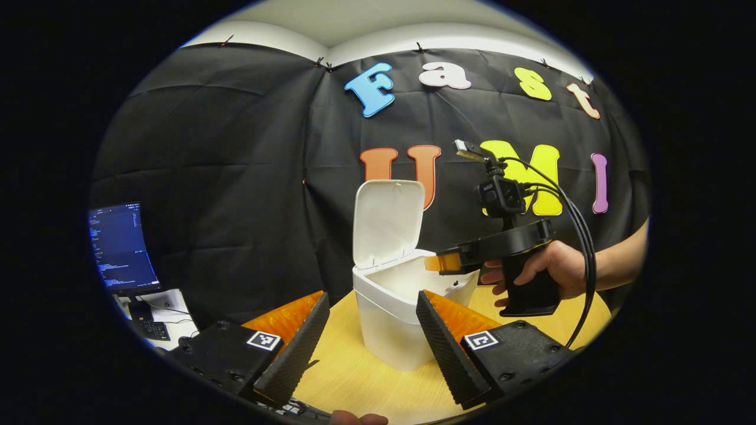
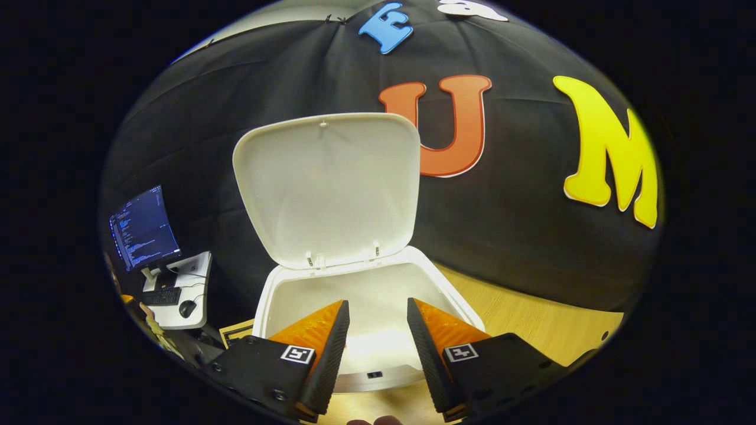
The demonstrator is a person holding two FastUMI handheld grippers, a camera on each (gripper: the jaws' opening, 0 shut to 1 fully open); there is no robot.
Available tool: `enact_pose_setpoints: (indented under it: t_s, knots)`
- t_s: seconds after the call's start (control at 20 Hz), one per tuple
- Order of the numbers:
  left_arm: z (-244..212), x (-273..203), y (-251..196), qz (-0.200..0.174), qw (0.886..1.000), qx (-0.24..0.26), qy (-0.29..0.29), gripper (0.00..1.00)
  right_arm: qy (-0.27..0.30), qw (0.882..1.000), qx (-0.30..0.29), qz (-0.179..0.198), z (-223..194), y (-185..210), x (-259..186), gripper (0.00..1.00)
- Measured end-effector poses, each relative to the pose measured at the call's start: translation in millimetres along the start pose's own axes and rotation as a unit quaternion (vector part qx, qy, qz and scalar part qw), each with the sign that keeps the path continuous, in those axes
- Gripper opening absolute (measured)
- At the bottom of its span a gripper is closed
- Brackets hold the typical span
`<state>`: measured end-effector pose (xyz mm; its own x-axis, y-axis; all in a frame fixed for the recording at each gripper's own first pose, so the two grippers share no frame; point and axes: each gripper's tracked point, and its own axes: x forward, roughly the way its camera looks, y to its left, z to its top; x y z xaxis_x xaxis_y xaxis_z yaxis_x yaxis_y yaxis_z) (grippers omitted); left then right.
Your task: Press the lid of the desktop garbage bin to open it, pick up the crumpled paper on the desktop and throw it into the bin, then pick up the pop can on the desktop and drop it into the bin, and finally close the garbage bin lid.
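Observation:
The white desktop bin [image 1: 393,319] stands on the wooden table with its lid [image 1: 387,221] tipped up and back. In the left gripper view my left gripper [image 1: 372,293] is open just in front of the bin, with nothing between its fingers. A hand [image 1: 558,268] holds my right gripper [image 1: 438,262] with its tips over the bin's open mouth. In the right gripper view that gripper [image 2: 378,310] points down into the bin [image 2: 455,298] below the raised lid [image 2: 328,189]. It is open and holds nothing.
The light wooden table [image 1: 354,378] runs around the bin and off to the right [image 2: 531,324]. A lit monitor [image 1: 121,248] with a keyboard [image 1: 153,329] stands on a small white desk at the far left. A black cable [image 1: 582,260] loops from the right gripper.

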<state>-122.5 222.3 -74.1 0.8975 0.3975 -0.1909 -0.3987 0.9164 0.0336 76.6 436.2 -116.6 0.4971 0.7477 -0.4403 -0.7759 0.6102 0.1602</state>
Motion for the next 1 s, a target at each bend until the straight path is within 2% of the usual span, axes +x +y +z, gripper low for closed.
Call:
enact_pose_setpoints:
  t_s: [0.2,0.25,0.4,0.5,0.55,0.6,0.85,1.0]
  knots:
    - [-6.4,4.7,-23.9,-0.041,0.999,0.003,0.003,0.96,-0.061,0.998,0.012,-0.016,29.7,-15.2,-44.6,0.65]
    - [-8.1,4.1,-35.2,-0.064,0.998,0.005,0.0,0.96,-0.084,0.996,0.014,-0.031,40.4,-26.2,-64.2,0.71]
    - [-13.0,5.7,-56.6,-0.097,0.995,0.007,0.001,0.96,-0.114,0.991,0.032,-0.063,48.5,-50.5,-101.7,0.72]
    - [-20.0,7.2,-85.0,-0.138,0.99,0.016,-0.003,0.96,-0.139,0.985,0.053,-0.089,46.4,-79.3,-139.6,0.76]
    - [-23.8,5.7,-108.5,-0.166,0.986,0.027,-0.006,0.96,-0.151,0.979,0.064,-0.12,33.9,-105.8,-170.5,0.8]
    - [-27.8,3.8,-128.3,-0.188,0.982,0.028,-0.006,0.96,-0.16,0.974,0.068,-0.142,26.9,-124.8,-191.4,0.8]
    - [-58.1,-4.0,-181.5,-0.25,0.968,0.032,0.011,0.96,-0.192,0.955,0.07,-0.213,9.5,-166.7,-265.7,0.81]
    - [-97.7,-4.5,-227.8,-0.296,0.954,0.034,0.035,0.96,-0.184,0.94,0.073,-0.278,-36.3,-201.9,-328.7,0.86]
